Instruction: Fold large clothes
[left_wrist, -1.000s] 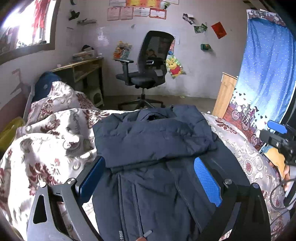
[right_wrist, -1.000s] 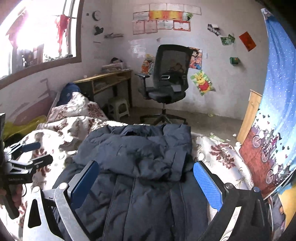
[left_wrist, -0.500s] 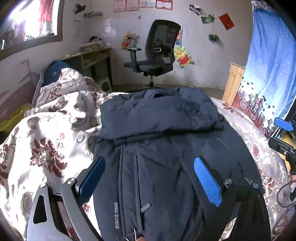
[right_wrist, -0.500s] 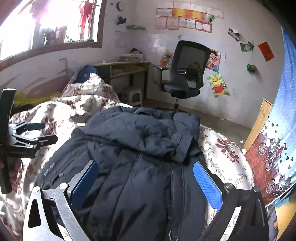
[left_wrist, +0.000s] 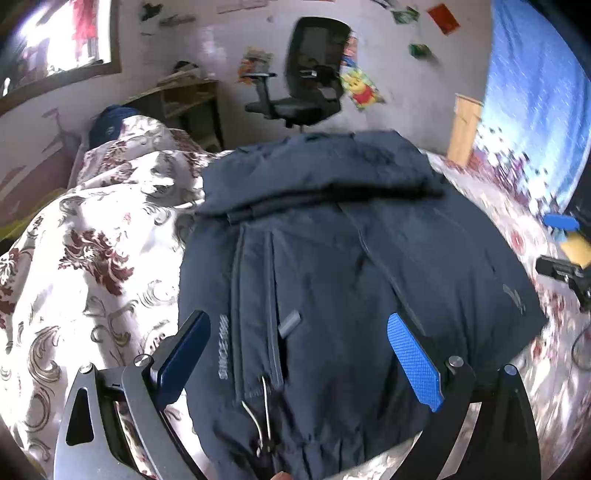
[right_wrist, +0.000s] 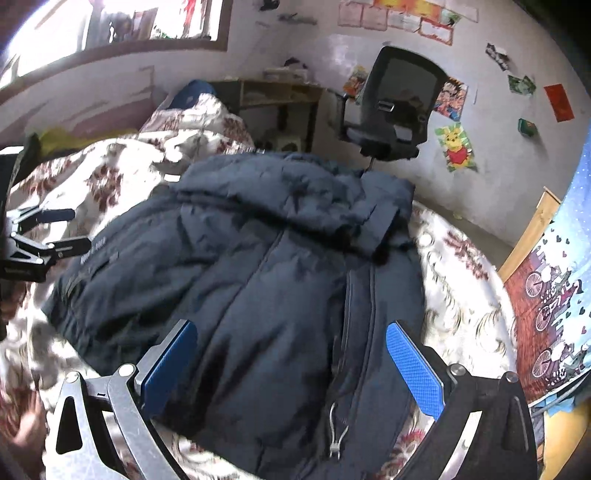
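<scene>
A large dark navy padded jacket (left_wrist: 332, 258) lies spread on the bed, its sleeves folded across the upper part near the collar. In the right wrist view the same jacket (right_wrist: 266, 280) fills the middle of the bed. My left gripper (left_wrist: 299, 343) hovers open above the jacket's hem near the zipper and drawcord, nothing between its blue pads. My right gripper (right_wrist: 291, 354) is also open above the hem on the other side, holding nothing. Each gripper shows at the edge of the other's view: the right gripper (left_wrist: 565, 251), the left gripper (right_wrist: 48, 232).
A floral white-and-maroon bedcover (left_wrist: 92, 258) lies under the jacket, bunched at the left. A black office chair (left_wrist: 306, 88) and a wooden desk (left_wrist: 184, 96) stand by the far wall. A blue curtain (left_wrist: 535, 92) hangs at the right.
Both grippers have drawn back toward the jacket's hem and tilted down, so the lower edge, zipper pull and drawcord have come into view. Both stay open.
</scene>
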